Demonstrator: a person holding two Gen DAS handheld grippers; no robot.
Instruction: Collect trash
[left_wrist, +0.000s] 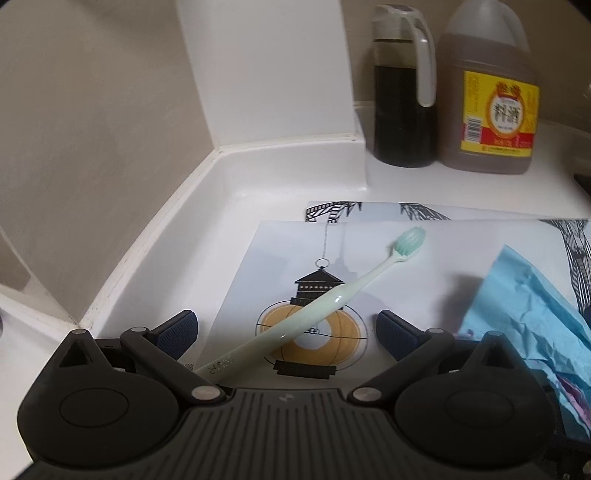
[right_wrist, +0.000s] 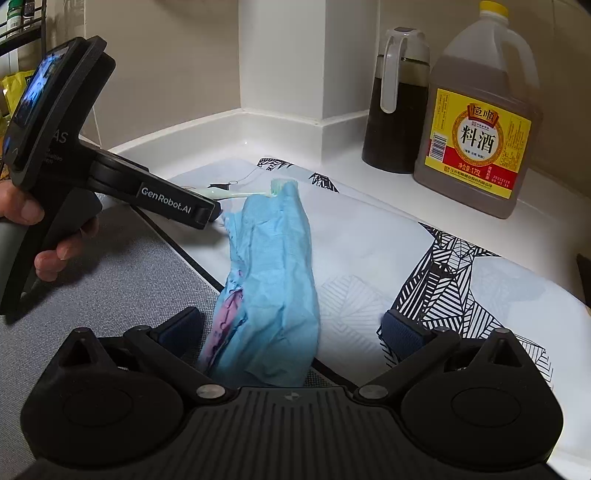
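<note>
Blue crumpled paper is straddled on the tabletop by the open right hand-held gripper, the toothbrush by the open left hand-held gripper; closing is judged next.

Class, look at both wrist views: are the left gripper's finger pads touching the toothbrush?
Apart. The left wrist view shows the left gripper open, white mat visible between each pad and the toothbrush handle.
</note>
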